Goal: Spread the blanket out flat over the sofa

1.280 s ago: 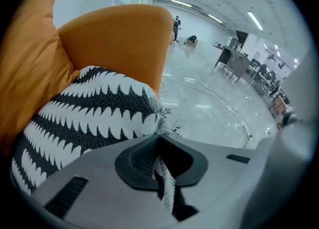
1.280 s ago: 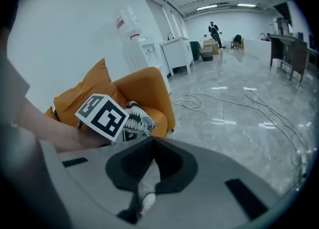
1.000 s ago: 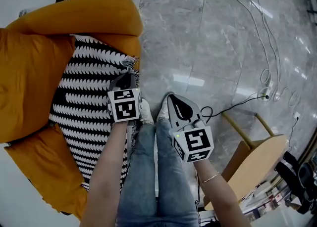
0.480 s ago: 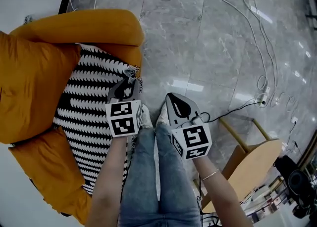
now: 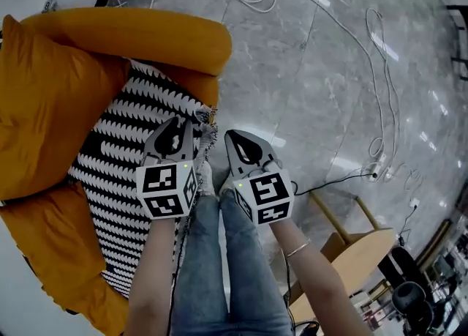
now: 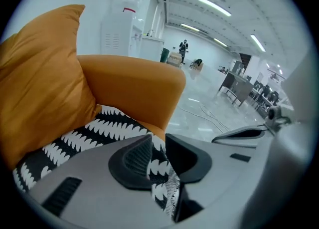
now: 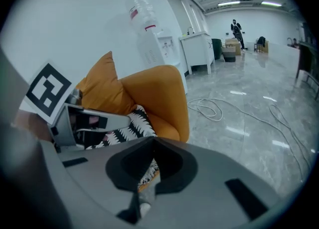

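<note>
Pinching blanket [image 6: 107, 129] in left tool [image 6: 158, 148]

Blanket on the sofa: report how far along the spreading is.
Done: the blanket lies along the seat of the sofa. In hand: the left gripper is shut on its front corner; the right gripper is shut, empty, beside it. Left: the fabric looks bunched at that corner, and the cushion is uncovered.

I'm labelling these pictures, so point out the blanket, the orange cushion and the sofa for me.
blanket [image 5: 121, 148]: head view, its patterned middle on the seat.
orange cushion [image 5: 51, 107]: head view, its middle.
sofa [image 5: 146, 34]: head view, top of one armrest.
</note>
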A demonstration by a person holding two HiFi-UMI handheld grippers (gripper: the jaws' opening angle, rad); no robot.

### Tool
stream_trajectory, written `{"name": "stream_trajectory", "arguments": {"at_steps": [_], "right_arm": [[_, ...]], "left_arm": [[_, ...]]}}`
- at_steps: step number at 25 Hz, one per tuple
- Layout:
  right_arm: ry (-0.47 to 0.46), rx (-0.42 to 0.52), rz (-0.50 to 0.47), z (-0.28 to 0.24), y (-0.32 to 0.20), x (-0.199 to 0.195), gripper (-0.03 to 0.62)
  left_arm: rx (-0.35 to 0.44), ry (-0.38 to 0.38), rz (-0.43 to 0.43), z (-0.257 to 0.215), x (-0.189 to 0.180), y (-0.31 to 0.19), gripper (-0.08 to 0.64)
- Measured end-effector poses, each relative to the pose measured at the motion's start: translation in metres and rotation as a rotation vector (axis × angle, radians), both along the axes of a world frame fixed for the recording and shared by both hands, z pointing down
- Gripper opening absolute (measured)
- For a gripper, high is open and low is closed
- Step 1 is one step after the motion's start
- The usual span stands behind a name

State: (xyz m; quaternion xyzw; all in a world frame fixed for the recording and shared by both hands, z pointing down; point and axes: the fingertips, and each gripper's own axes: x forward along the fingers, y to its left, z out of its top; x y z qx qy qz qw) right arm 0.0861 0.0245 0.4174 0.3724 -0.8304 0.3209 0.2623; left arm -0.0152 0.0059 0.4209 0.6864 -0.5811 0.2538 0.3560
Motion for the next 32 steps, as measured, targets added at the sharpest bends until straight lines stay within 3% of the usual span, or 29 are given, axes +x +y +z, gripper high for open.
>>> {"name": "stream_trajectory", "arguments": {"at_steps": [5, 13, 19, 23, 28, 32], "right_arm": [[0.032, -0.011, -0.076, 0.020, -0.014, -0.030, 0.011], [0.113, -0.014, -0.161, 0.052, -0.021, -0.043, 0.011], [0.187, 0.002, -0.294, 0.065, -0.023, -0.055, 0.014], [0.229, -0.005, -0.354, 0.054, -0.024, -0.064, 0.081], [0.268, -0.005, -0.390, 0.086, -0.020, -0.071, 0.089], [0.327, 0.036, -0.421, 0.082, -0.028, -0.079, 0.089]], "left_arm": [[0.022, 0.041, -0.052, -0.001, -0.027, -0.006, 0.057], [0.046, 0.071, -0.105, 0.005, -0.052, -0.003, 0.021], [0.038, 0.095, -0.141, 0.007, -0.064, 0.002, 0.021], [0.037, 0.112, -0.154, -0.015, -0.068, 0.002, 0.018], [0.040, 0.140, -0.174, 0.009, -0.075, 0.009, 0.018], [0.044, 0.160, -0.205, 0.001, -0.089, 0.012, 0.018]]}}
